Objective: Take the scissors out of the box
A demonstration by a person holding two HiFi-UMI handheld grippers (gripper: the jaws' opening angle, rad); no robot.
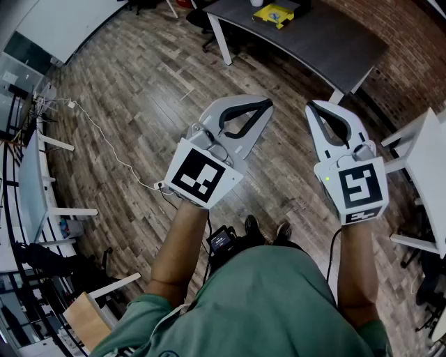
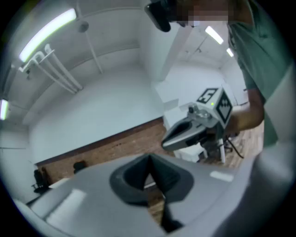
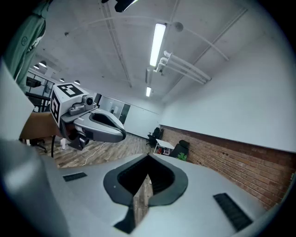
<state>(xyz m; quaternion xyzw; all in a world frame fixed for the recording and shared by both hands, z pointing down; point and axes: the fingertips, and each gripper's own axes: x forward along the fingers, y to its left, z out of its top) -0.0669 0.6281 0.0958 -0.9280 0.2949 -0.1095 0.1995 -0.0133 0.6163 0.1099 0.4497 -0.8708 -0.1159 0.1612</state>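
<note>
The task looks not yet begun: no scissors and no box show in any view, so where they lie cannot be told. The left tool (image 1: 259,106) is held in the air above the wooden floor (image 1: 132,84), jaws pressed together on nothing. The right tool (image 1: 315,109) beside it is likewise closed and empty. On the dark tabletop (image 1: 327,42) ahead lies a yellow thing (image 1: 273,14), too small to identify.

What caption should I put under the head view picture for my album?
Green-shirted person holds the shut grey left gripper and right gripper over a brown wooden floor.
</note>
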